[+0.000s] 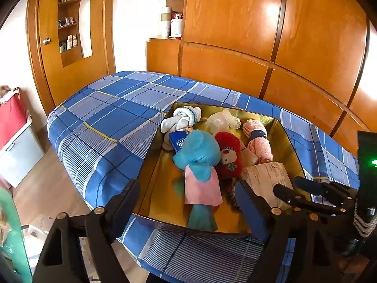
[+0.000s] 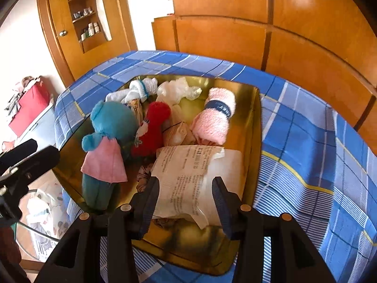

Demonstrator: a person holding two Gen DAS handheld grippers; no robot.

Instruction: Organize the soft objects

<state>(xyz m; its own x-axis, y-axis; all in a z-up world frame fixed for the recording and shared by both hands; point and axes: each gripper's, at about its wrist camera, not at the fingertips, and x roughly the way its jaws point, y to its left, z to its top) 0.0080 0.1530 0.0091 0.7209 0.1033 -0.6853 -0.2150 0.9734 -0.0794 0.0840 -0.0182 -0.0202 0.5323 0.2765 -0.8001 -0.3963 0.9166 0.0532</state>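
Resting on bed: gold tray (image 1: 150, 188) on a blue plaid bedsheet (image 1: 113, 108), loaded with soft items.
Tray contents: turquoise plush doll (image 1: 200, 160) in a pink dress at the near left; red knit toy (image 1: 229, 152) touching it on the right; rolled pink towel (image 1: 258, 141) with a dark band at the far right; white socks (image 1: 181, 119) and a crumpled clear plastic bag (image 1: 222, 120) along the far wall.
Left gripper (image 1: 190, 202): fingers spread wide above the near part of the tray, either side of the doll's lower half; pads do not touch it.
Right gripper (image 2: 186, 202): fingers part-spread on either side of a white printed packet (image 2: 200, 179) at the tray's near right; contact between pads and packet cannot be told.
Left-wrist view only: blue tissue pack (image 1: 178, 142) between socks and doll; right gripper seen from the side; white containers (image 1: 175, 27) on a wooden ledge.
Right-wrist view only: full packet face; beige cloth bundle (image 2: 179, 132) between red toy and towel; the left gripper at the left edge.
Room: wooden panelled wall (image 1: 271, 35) behind the bed; wooden door (image 2: 70, 35) with a round knob and a shelf niche; red box (image 2: 28, 108) at the left.
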